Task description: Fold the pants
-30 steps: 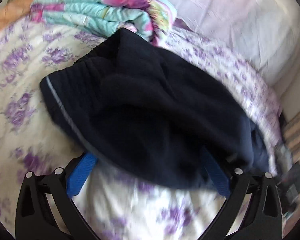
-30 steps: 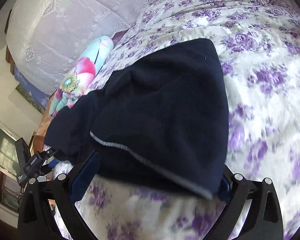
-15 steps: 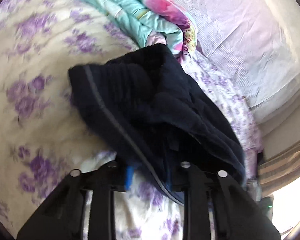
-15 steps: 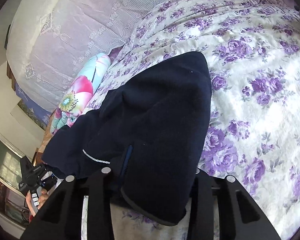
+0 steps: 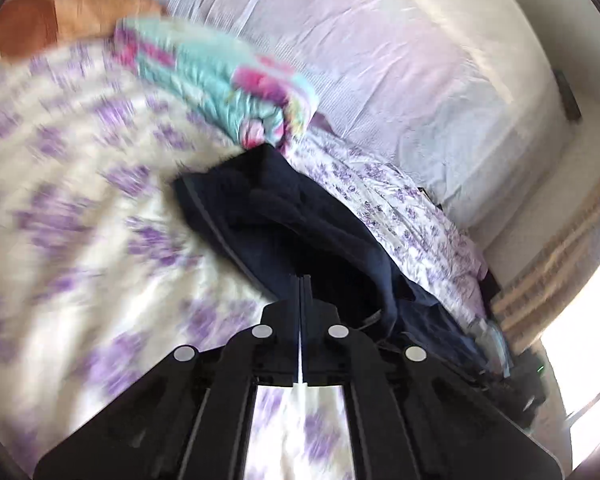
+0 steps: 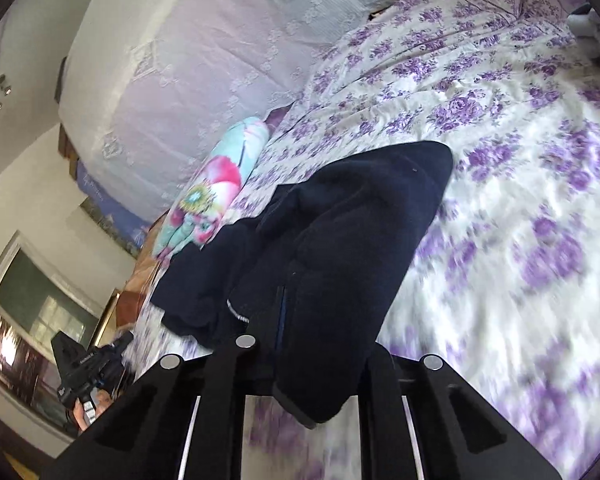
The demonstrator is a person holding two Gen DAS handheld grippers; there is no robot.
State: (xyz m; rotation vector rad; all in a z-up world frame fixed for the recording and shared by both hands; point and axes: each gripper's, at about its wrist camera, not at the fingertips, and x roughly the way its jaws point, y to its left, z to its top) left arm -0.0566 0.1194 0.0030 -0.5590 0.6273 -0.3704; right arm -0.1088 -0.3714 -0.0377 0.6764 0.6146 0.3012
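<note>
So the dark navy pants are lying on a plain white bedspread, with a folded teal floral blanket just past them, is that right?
Not quite: the bedspread is not plain. It is white with purple flowers, as the right wrist view shows. The dark navy pants do lie on it, with the folded teal floral blanket just past them.

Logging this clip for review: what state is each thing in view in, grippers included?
Left gripper: shut, its tip against the dark pants; a grip can't be confirmed.
Right gripper: jaws closing on the pants, cloth between them.
Pants: bunched, partly lifted off the bed, hem draped over the right gripper.
Floral bedspread: spread over the bed, lightly wrinkled.
Turquoise quilt: folded, lying by the headboard.
</note>
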